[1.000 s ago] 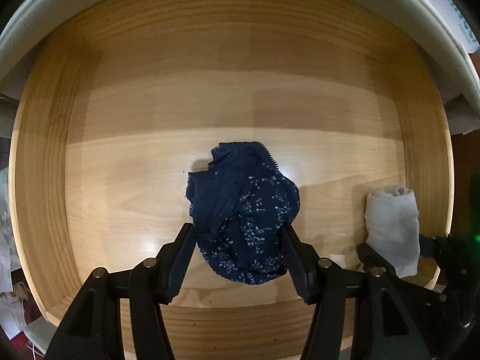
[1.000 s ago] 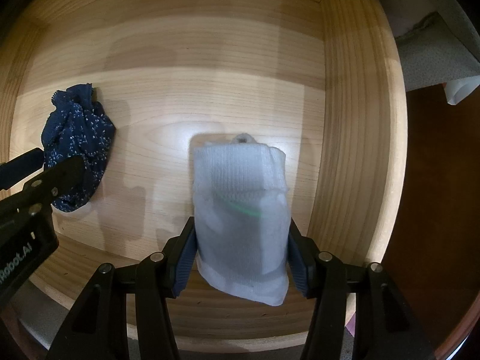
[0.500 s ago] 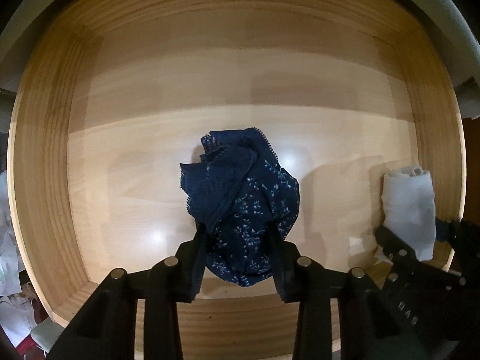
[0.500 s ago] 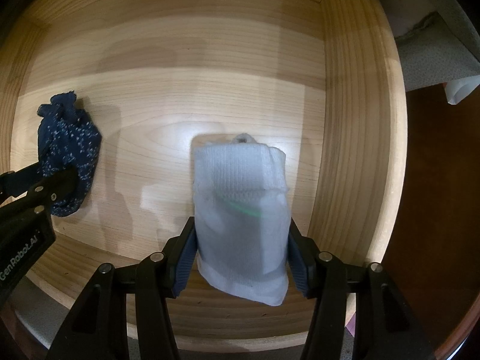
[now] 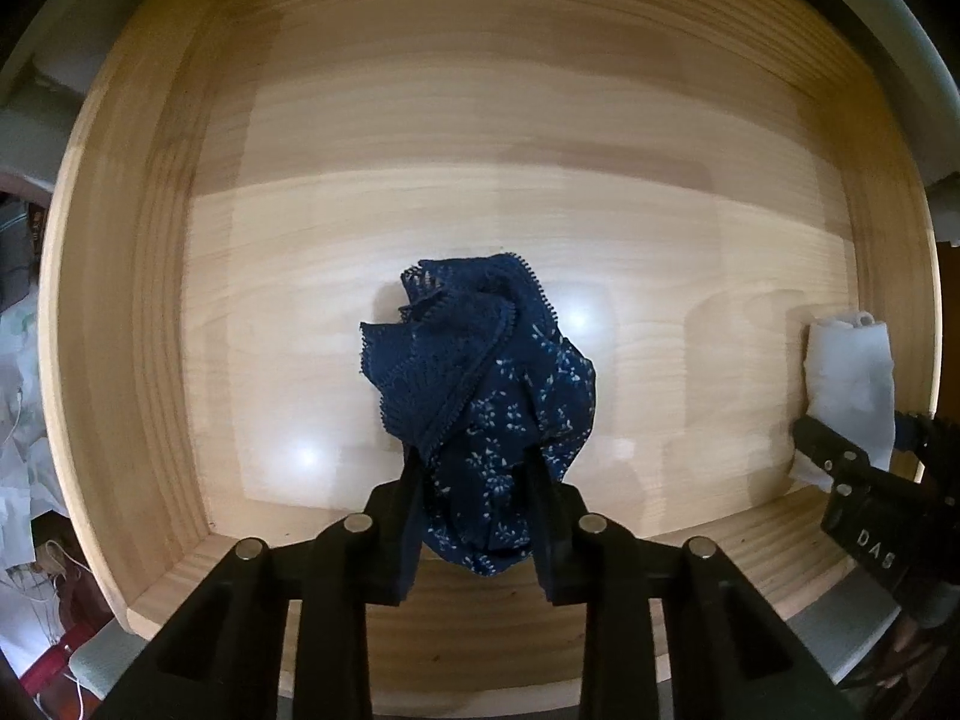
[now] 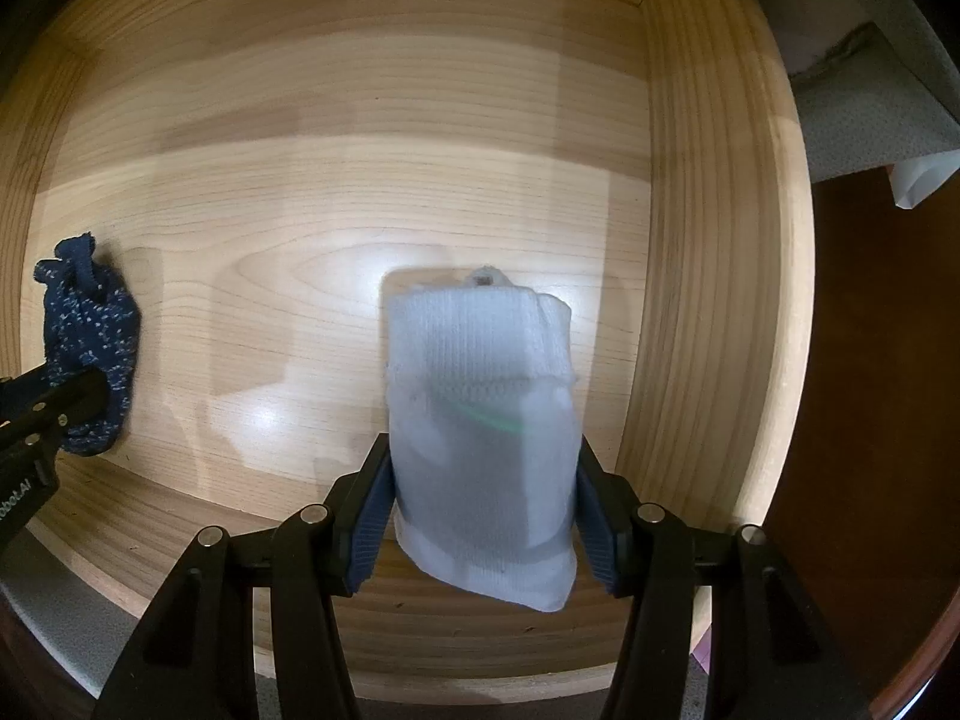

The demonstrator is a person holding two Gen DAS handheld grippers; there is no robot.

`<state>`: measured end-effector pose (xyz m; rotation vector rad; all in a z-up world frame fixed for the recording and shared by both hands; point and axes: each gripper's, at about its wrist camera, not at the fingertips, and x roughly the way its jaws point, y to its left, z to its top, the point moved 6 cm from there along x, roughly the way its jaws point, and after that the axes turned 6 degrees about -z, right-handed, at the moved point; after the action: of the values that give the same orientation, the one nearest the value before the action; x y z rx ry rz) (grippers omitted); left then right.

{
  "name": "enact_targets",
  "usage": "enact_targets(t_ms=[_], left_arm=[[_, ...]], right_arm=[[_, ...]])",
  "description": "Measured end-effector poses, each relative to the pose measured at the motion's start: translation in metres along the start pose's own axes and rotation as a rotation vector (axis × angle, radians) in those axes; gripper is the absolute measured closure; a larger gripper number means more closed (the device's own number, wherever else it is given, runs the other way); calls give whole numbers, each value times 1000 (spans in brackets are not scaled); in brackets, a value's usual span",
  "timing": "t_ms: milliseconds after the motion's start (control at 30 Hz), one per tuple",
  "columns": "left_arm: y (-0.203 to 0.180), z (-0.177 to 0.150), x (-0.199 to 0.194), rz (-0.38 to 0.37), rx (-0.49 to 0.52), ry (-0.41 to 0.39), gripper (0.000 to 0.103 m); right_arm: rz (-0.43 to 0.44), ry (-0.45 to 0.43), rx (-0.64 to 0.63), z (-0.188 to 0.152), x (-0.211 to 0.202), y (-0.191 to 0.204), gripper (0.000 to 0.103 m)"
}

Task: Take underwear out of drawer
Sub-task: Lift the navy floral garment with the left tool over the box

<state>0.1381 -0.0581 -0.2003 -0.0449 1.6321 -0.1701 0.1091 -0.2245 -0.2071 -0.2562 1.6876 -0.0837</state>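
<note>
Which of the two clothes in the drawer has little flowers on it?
The dark blue underwear, pinched in the left gripper. The other, the white folded cloth, is plain.

Black fingers (image 5: pixel 414 516), silver screws (image 5: pixel 358 522)

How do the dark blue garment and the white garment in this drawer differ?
The dark blue garment is patterned with small pale flowers and has a lace edge; the white garment is plain ribbed knit. The blue one is crumpled into a loose bunch; the white one is folded into a neat block. The left gripper pinches the blue one narrowly; the right gripper holds the white one across its wider body. Both are inside the wooden drawer.
</note>
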Motion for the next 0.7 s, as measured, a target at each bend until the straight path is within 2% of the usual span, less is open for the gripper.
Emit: enact_targets(t_ms=[233, 700], left_arm=[[-3, 0, -2, 21, 2, -41, 81], [-5, -4, -18, 7, 19, -95, 81]], right_arm=[[-2, 1, 0, 2, 1, 3, 50], [-7, 3, -3, 2, 3, 4, 50]])
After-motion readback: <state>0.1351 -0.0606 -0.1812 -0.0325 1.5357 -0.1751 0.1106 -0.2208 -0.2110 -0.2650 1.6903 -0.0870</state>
